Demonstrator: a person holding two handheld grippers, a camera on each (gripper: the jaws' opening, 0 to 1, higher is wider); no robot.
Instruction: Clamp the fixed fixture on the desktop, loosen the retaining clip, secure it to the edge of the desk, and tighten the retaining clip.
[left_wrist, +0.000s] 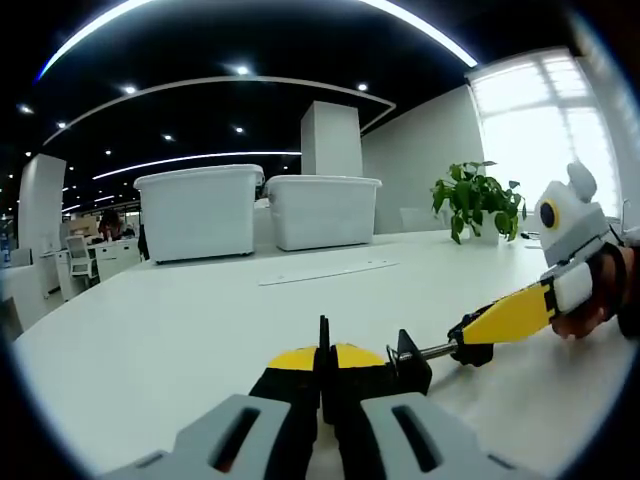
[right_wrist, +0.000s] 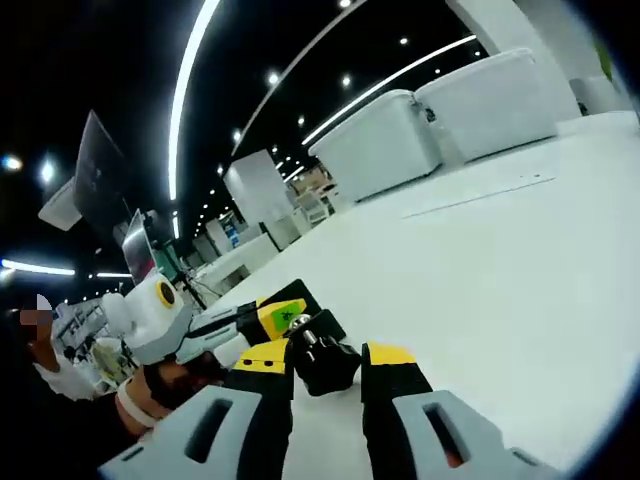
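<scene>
**Two grippers, one clamp, and plenty of room to slip**

My left gripper has its jaws pressed together on the thin black bar of the fixture, which lies on the white desk well in from any edge. From the left gripper view, the other gripper reaches in from the right and holds the far end of the yellow handle on the fixture's screw. In the right gripper view, my right gripper stands with jaws apart around a black knob-like part; whether the pads truly bear on it I cannot tell. Two white storage bins and a potted plant sit far back on the desk.

The risk, as I judge it: the left hold is on a narrow edge, so twisting the handle to loosen the clip could roll the bar out of the jaws. A loose right grip would spin without turning the screw. Carrying it to the desk edge one-handed, it could swing and drop.
</scene>
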